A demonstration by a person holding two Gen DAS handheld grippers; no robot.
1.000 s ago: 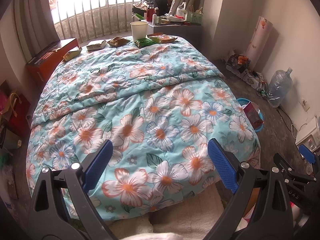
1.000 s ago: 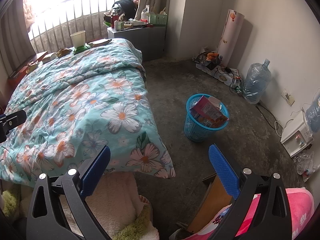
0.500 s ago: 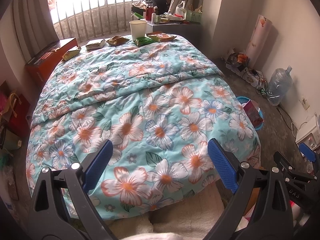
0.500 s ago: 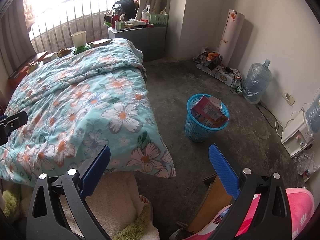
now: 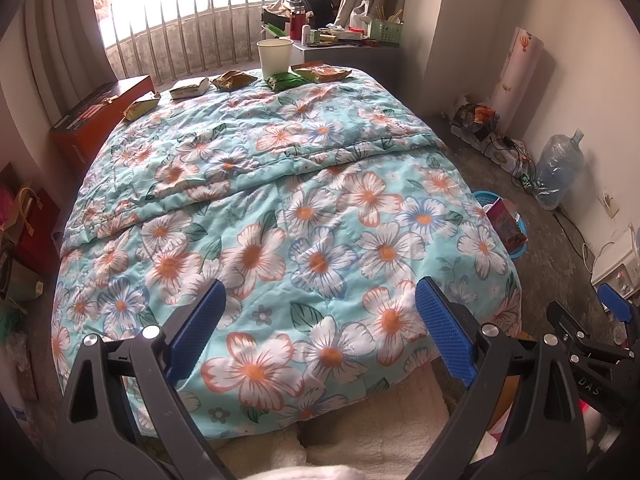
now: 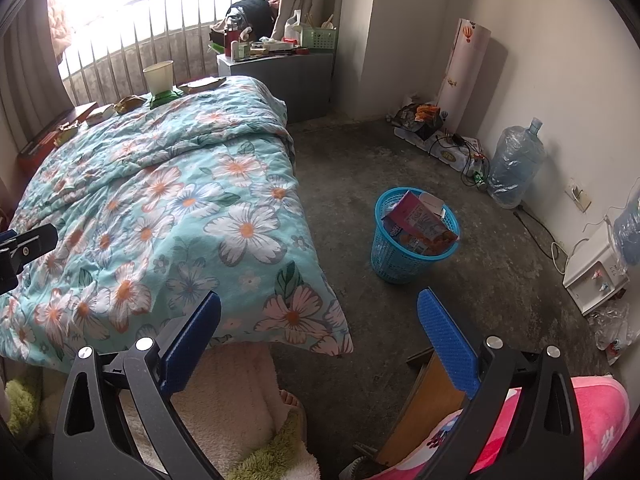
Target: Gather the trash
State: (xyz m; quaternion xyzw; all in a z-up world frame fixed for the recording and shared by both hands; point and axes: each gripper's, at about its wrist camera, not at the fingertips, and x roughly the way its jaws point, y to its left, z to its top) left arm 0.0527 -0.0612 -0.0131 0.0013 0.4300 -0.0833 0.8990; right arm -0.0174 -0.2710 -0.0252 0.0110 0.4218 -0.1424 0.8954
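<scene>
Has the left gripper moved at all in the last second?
Yes, slightly. In the left wrist view the white paper cup and the floral quilt sit a little lower, so the left gripper, open, tilted slightly upward.

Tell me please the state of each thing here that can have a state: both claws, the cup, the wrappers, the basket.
Left claw: open, holding nothing, above the near end of the bed.
Right claw: open, holding nothing.
Paper cup: upright at the far end of the bed.
Snack wrappers: lying flat in a row beside the cup.
Blue basket: upright on the floor, holding boxes.
</scene>
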